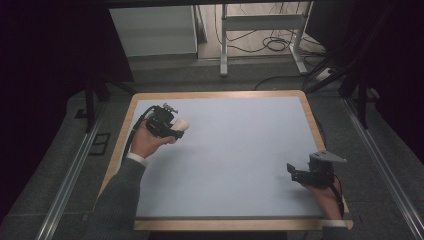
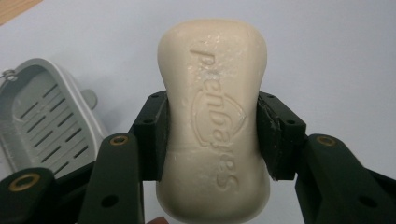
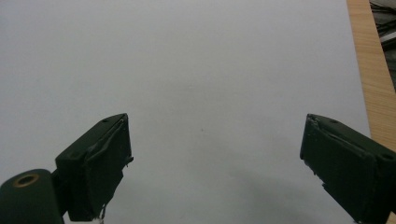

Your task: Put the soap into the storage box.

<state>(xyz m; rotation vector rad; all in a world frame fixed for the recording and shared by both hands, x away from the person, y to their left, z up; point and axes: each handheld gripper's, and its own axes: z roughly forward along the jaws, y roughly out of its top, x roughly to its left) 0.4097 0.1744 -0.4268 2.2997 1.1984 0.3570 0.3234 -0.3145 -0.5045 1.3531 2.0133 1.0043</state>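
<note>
Pale blue table (image 1: 225, 150) with a wooden rim: the left gripper (image 1: 172, 127) hangs at about ten o'clock, the right gripper (image 1: 300, 174) at about four o'clock, its jaws spread wide with bare tabletop between them. The cream soap bar (image 2: 215, 121) is pinched across its narrow waist by the left jaws, its long axis running along them and pointing away from the hand. A grey slotted soap dish (image 2: 44, 123) lies on the table at nine o'clock of the bar in the left gripper view.
</note>
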